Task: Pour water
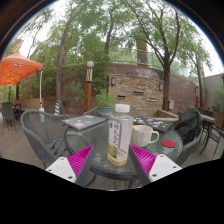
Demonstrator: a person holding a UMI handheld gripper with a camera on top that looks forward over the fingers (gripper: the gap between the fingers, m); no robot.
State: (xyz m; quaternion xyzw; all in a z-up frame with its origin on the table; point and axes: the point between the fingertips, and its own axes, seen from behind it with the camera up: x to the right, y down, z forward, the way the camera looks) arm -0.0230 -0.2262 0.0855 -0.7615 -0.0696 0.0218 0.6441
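1. I see a round glass-topped patio table [100,150] bearing a flat grey tray [84,122].
2. A tall clear plastic bottle with a white cap [119,136] stands upright between my gripper's [113,160] spread fingers, gaps either side.
3. A white ceramic mug [143,134] sits just right.

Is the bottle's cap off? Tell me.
No, a white cap sits on top of the bottle, which stands on the table between the open fingers.
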